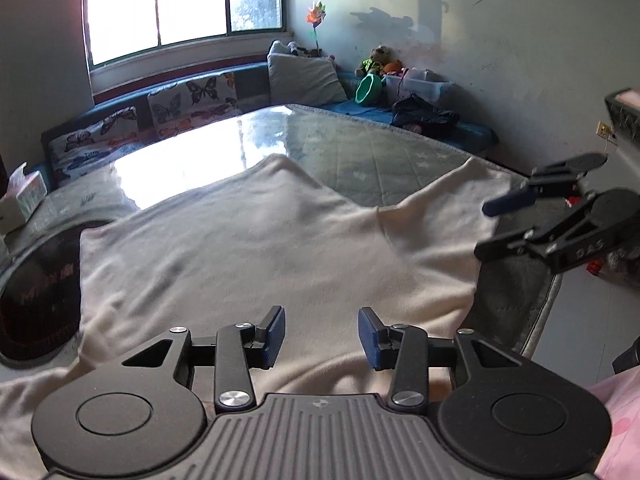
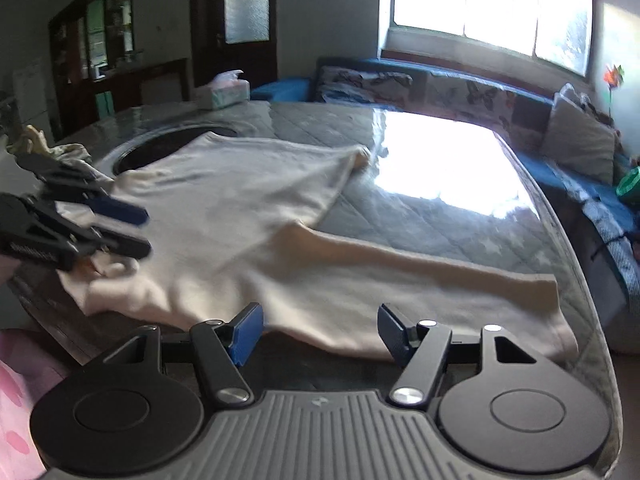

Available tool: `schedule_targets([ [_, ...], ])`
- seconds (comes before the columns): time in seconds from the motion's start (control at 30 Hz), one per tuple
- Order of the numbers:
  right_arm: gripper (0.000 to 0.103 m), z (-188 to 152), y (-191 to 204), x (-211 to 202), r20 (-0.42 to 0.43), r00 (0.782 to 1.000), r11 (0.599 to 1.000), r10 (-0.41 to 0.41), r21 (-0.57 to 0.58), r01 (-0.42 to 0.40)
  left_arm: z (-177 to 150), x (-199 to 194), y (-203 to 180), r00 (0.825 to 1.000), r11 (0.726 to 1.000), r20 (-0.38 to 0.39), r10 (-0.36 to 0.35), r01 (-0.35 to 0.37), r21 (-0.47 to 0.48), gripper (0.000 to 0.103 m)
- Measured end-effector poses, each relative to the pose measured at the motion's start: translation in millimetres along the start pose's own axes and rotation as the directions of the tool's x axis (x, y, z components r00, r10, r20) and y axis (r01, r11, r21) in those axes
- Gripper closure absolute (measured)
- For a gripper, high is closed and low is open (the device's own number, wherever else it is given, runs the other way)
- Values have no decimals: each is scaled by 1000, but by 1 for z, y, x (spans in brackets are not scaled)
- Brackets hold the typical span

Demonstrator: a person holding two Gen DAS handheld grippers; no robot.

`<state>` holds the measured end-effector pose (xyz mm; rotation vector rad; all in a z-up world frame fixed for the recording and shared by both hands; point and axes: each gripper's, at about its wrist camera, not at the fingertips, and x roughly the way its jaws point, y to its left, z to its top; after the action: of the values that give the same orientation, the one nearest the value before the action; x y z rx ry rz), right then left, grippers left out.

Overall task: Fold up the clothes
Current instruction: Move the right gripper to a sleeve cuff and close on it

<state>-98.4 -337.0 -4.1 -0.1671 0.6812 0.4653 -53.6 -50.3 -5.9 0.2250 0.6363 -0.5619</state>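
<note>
Your left gripper [image 1: 322,336] hangs over the near part of the sweater [image 1: 256,248], its blue fingers [image 1: 274,336] spread apart with nothing between them. Your right gripper [image 2: 320,334] sits at the near hem, at 6 o'clock of the garment, fingers [image 2: 246,332] likewise released and empty. In the left view, the right gripper shows at 3 o'clock, above the sweater's edge, jaws parted. The sweater [image 2: 240,232] lies spread flat on the glass tabletop [image 2: 440,168], one sleeve reaching toward 3 o'clock in the right view and another toward 12. A round dark inset [image 1: 40,288] in the tabletop peeks from under the cloth at 9 o'clock in the left view. A tissue box [image 2: 222,94] stands at the far edge, well apart from the sweater.
</note>
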Motion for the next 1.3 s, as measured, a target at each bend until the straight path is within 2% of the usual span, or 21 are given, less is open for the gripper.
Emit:
schedule_targets([
  [0.23, 44, -6, -35, -5, 8, 994, 991, -109, 72, 109, 16, 8, -12, 998, 998, 28, -64, 65, -11, 59],
  [0.47, 46, -16, -74, -3, -16, 972, 962, -235, 142, 235, 17, 22, -32, 993, 993, 0, -120, 120, 13, 59],
  [0.6, 46, -19, -95, -3, -30, 954, 938, -297, 176, 297, 15, 25, -34, 992, 992, -16, -123, 123, 18, 59],
  [0.83, 48, -18, -116, -1, -42, 936, 913, -350, 209, 351, 11, 29, -35, 992, 992, -45, -121, 122, 23, 59],
  [1.13, 65, -22, -131, -1, -41, 953, 903, -301, 310, 298, 15, 27, -37, 993, 993, -35, -114, 115, 24, 59],
  [1.17, 73, -22, -132, -2, -39, 953, 900, -299, 320, 296, 17, 26, -38, 993, 993, -30, -115, 116, 24, 58],
  [1.27, 90, -23, -134, -4, -35, 954, 895, -297, 339, 291, 20, 25, -39, 993, 993, -18, -115, 116, 31, 57],
  [1.3, 90, -23, -134, -4, -35, 952, 891, -305, 342, 298, 22, 25, -39, 993, 993, -16, -116, 116, 31, 57],
])
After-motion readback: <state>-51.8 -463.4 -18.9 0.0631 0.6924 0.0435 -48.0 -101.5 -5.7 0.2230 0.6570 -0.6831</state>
